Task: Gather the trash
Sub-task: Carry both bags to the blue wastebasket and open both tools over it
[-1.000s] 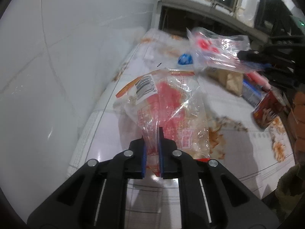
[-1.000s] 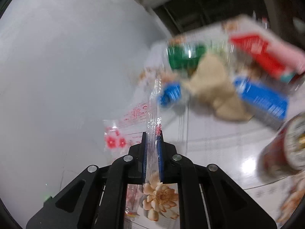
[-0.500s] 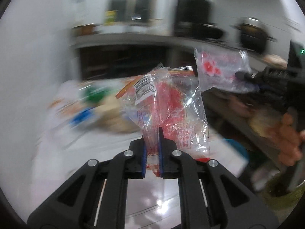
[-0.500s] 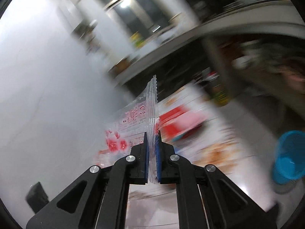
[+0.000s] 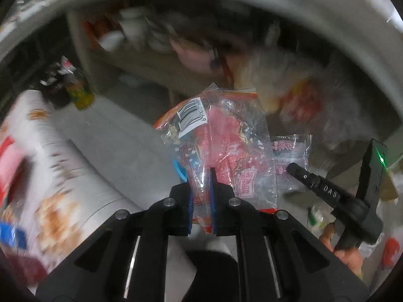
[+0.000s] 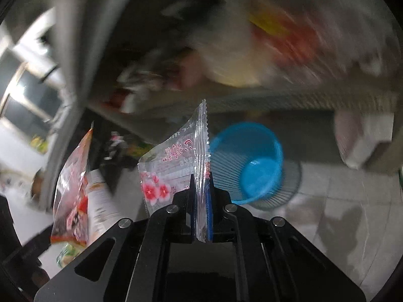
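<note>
— Up in the air, what is the left gripper (image 5: 200, 176) holding?
— It pinches the red wrapper (image 5: 221, 146).
— And the right gripper (image 6: 201, 183)?
— It squeezes the flower wrapper (image 6: 173, 168), just beside the blue basket (image 6: 254, 161) on the floor.

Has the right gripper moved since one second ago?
Yes. The right gripper, clamped on the flower-print wrapper, swung off the table toward the floor; the blue basket, absent before, is now just ahead.
</note>
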A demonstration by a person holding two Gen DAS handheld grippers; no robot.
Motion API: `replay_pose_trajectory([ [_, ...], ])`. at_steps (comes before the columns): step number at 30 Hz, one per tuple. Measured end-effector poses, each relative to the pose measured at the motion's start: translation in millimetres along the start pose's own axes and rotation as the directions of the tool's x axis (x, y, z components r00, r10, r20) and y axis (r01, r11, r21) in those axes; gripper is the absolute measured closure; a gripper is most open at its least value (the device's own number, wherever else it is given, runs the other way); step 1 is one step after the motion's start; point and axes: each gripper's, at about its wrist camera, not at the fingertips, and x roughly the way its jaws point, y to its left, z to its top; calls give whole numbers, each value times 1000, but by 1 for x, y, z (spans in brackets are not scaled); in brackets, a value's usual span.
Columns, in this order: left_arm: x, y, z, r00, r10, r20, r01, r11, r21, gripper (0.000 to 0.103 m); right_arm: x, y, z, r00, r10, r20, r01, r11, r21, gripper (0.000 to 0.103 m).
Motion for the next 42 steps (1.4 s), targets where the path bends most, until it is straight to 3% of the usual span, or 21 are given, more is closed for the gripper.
replay_pose_trajectory([
  [4, 93, -5, 21, 984, 56, -171, -53, 998, 19, 94, 58, -19, 14, 997, -60, -50, 61, 998, 25, 96],
  [7, 141, -11, 36, 966, 116, -231, -105, 993, 60, 92, 83, -37, 22, 994, -73, -79, 77, 996, 47, 92],
  [9, 168, -17, 50, 963, 163, -213, -145, 985, 96, 74, 105, -46, 27, 991, -103, -82, 107, 993, 46, 89],
  [10, 179, -20, 57, 965, 164, -204, -146, 984, 101, 71, 122, -50, 29, 989, -109, -95, 114, 992, 51, 78],
  [11, 190, -22, 60, 964, 169, -204, -150, 983, 108, 58, 141, -57, 31, 986, -114, -119, 122, 991, 62, 70],
  [12, 201, -23, 62, 959, 186, -212, -163, 979, 119, 48, 151, -65, 29, 983, -127, -133, 137, 988, 70, 54],
  [14, 216, -25, 67, 950, 225, -218, -197, 970, 142, 42, 176, -82, 26, 975, -166, -149, 179, 981, 75, 51],
  [20, 212, -30, 73, 966, 170, -196, -143, 979, 144, 36, 178, -107, 13, 968, -196, -157, 215, 970, 115, 51],
  [27, 170, -43, 78, 988, 115, -104, -95, 979, 179, 35, 134, -95, 11, 976, -208, -68, 212, 976, 57, 48],
  [31, 158, -45, 84, 992, 112, -57, -101, 981, 168, 35, 122, -91, 10, 978, -200, -65, 203, 978, 53, 47],
  [34, 164, -42, 89, 993, 98, -71, -89, 989, 118, 35, 110, -90, 9, 981, -182, -62, 186, 981, 62, 47],
  [37, 183, -32, 94, 990, 54, -132, -53, 999, 14, 35, 94, -86, 9, 985, -168, -47, 170, 984, 50, 47],
  [42, 215, -12, 99, 978, -58, -203, 23, 985, -171, 34, 90, -87, 13, 984, -175, -41, 176, 984, 26, 47],
])
